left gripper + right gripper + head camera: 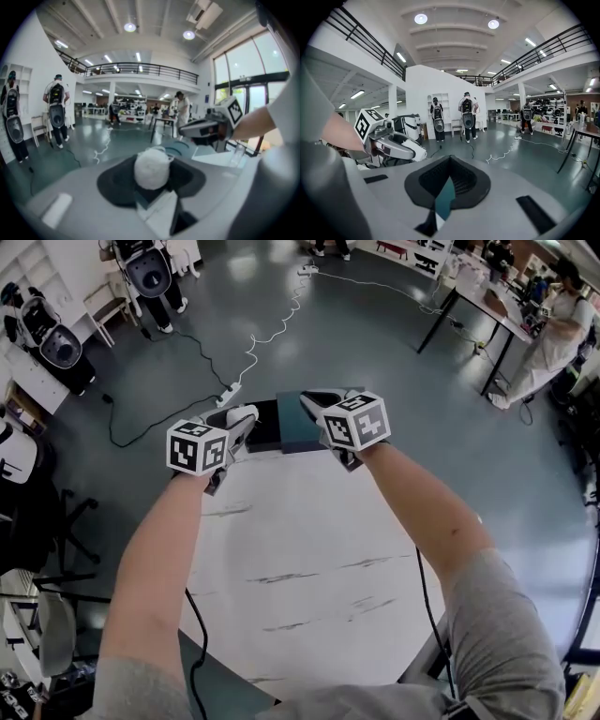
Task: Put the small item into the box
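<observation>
the left gripper (240, 427) is pinching one white fluffy ball (152, 168), which fills the space between its two dark pads at the centre of the left gripper view. the right gripper (319, 411) has its jaws a narrow way apart and grips nothing; only a thin teal strip shows through the slit at the lower centre of its own view. there are two grippers in all, each topped by one of the two marker cubes (199, 448). in the head view they sit side by side in the upper middle of the frame. one teal box (300, 439) lies between and just beyond them, at the far edge of the one white table (309, 540). the ball is not in the box; it is held just left of it. beyond the table, one white cable (258, 338) snakes over the grey floor toward the top of the frame. in the right gripper view, three people (467, 115) stand in the middle distance.
</observation>
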Motion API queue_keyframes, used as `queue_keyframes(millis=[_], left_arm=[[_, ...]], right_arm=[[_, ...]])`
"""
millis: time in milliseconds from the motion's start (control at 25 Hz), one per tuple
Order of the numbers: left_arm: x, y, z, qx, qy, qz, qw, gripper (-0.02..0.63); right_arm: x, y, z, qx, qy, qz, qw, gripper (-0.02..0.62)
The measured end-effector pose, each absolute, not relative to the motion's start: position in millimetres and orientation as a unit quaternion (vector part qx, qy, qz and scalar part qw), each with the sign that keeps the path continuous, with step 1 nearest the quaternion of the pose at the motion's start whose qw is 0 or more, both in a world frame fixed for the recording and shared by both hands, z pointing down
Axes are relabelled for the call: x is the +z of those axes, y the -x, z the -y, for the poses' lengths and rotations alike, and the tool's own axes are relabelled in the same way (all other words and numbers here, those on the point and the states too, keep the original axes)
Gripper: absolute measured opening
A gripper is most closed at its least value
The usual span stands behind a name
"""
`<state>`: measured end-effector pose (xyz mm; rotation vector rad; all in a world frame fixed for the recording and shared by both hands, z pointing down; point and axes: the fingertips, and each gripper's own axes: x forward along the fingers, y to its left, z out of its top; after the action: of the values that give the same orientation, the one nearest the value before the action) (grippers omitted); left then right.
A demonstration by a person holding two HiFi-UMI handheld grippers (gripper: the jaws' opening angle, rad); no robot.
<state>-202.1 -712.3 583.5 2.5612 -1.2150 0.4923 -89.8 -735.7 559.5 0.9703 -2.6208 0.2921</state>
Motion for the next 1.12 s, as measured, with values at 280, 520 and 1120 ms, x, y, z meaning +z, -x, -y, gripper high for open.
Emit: queue_keyframes(millis=[280,520,1120], left_arm=[[612,192,735,0.198,-0.881,0.409,0.129,0.178],[630,176,748,0.227,-0.881,0.396,0.128,0.178],[675,170,755,0.353,-0.852,0.381,0.067,0.181]], right_arm=[[575,88,757,0.081,-0.339,0.917,0.196,0.006],[579,88,765,0.071,-0.335,0.916,0.207,0.006],[585,90,773,0.063,-0.333,0.918,0.208,0.006]])
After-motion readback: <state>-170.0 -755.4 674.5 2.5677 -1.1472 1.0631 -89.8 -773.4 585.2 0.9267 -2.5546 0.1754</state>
